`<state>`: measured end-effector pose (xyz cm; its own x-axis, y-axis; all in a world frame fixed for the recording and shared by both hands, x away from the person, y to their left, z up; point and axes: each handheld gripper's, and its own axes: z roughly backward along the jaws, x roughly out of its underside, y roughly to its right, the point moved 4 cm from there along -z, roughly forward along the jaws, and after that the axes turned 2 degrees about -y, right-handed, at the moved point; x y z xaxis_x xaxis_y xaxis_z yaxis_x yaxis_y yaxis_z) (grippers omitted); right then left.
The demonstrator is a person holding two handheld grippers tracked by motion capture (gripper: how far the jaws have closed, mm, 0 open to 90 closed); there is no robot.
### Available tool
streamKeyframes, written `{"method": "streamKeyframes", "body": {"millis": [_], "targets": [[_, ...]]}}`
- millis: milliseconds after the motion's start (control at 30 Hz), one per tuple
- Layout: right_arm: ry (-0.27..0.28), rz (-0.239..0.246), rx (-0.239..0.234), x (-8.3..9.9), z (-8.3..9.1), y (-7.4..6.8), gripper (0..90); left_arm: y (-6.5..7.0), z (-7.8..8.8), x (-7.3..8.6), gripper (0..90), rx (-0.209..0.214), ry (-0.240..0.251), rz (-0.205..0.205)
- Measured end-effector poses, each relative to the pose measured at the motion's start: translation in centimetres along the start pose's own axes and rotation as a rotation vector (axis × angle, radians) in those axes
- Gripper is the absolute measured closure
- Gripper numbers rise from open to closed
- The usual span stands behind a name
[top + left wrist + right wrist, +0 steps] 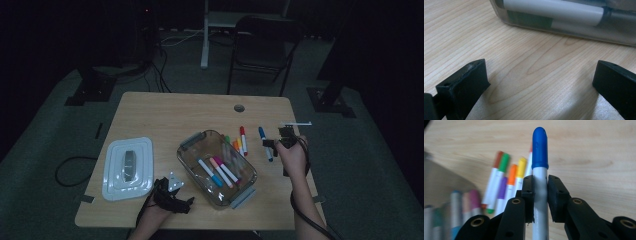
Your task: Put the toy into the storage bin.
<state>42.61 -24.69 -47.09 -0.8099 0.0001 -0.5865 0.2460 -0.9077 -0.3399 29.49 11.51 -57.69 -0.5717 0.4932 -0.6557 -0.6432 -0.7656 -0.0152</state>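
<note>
Blue-capped marker (540,180) pinched for the clear container (217,167).

High view: right gripper (280,142) right of the container, marker in its jaws. Left gripper view: left gripper (541,82) spread, empty, near the container wall. Right gripper view: clamped on the white barrel below the cap; likely light, stiff, slippery.

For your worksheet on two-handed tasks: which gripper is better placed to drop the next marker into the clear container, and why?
The right gripper. It is shut on the blue-capped marker, just right of the clear container. The left gripper rests open on the table by the container, holding nothing.
</note>
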Motion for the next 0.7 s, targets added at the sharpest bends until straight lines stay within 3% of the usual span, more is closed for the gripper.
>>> {"method": "streamKeyframes", "body": {"millis": [333, 600, 700], "targets": [[0.032, 0.117, -0.104, -0.5, 3.6, -5.3, 76.1, 0.0, 0.0, 0.0, 0.5, -0.001, 0.002, 0.001], [-0.005, 0.225, -0.215, 0.5, 4.6, -10.4, 76.1, 0.0, 0.0, 0.0, 0.5, 0.000, 0.001, 0.001], [-0.010, 0.267, -0.233, 0.8, 4.6, -11.9, 76.1, 0.0, 0.0, 0.0, 0.5, 0.000, 0.001, 0.001]]}}
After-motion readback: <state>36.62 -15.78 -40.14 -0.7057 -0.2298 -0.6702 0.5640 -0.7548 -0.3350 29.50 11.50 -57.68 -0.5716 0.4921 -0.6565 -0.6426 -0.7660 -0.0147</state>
